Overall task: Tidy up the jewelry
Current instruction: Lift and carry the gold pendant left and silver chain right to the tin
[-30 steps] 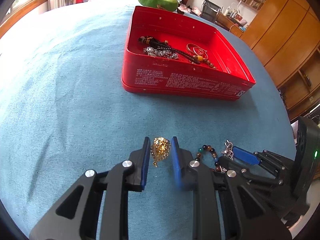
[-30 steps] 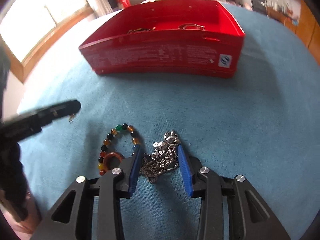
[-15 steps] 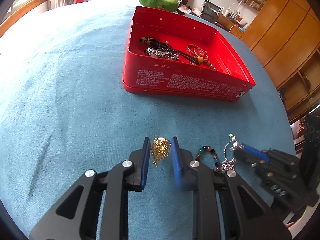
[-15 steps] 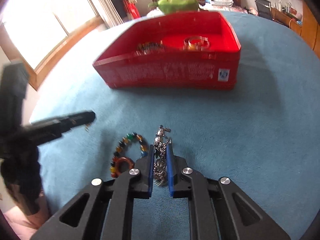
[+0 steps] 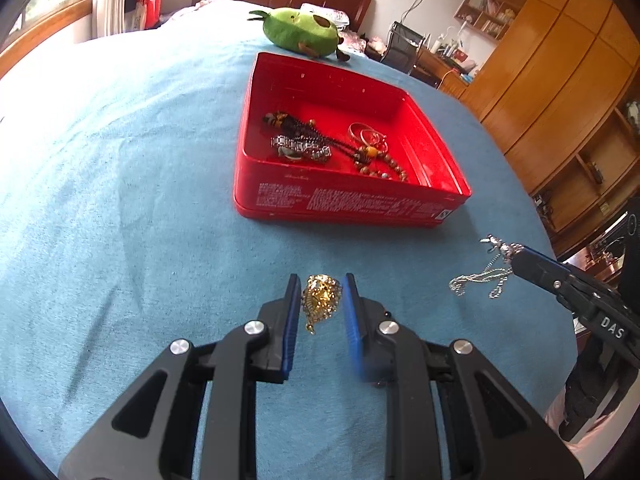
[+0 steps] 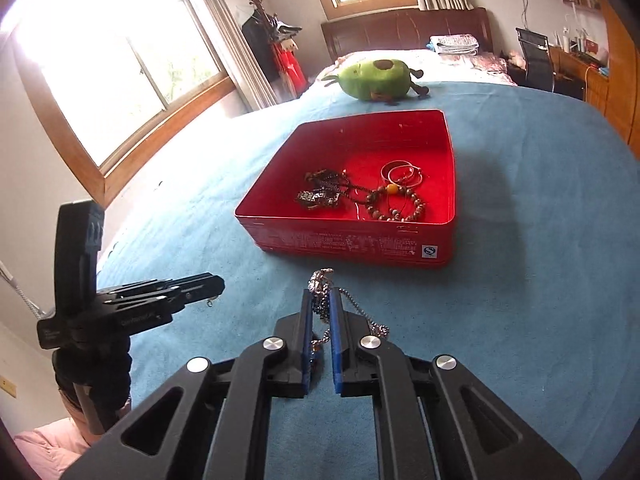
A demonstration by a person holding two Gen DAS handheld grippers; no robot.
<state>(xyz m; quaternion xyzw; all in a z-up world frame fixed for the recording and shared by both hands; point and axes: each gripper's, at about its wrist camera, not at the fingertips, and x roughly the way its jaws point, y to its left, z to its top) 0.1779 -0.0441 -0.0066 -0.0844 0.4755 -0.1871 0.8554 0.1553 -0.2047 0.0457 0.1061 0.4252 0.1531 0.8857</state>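
The step in hand looked like carrying two pieces to the red tin [image 6: 352, 240], which sat on the blue bedspread [image 5: 120, 200] at about twelve o'clock from both grippers. The left gripper [image 5: 320, 304] was clamped on a gold ornament [image 5: 320, 300], its pads pressed to either side. The right gripper [image 6: 320, 312] was pinched nearly together on a silver chain [image 6: 320, 280], with loose links trailing off toward four o'clock.

To do it well, I judged each piece should be carried clear over the tin's near wall before release, and the right hand should go high enough that the dangling chain did not snag the rim. Dropping the chain toward the tin's bare far side would keep it from tangling with the beaded strand [image 6: 396, 208] and bangles [image 6: 400, 172] already inside.

Compared with a second before, the right gripper had closed from a wide stance around the chain and lifted it off the bedspread. The coloured bead bracelet lying beside it then no longer showed in either view, probably hidden under the grippers. The left grip looked unchanged.
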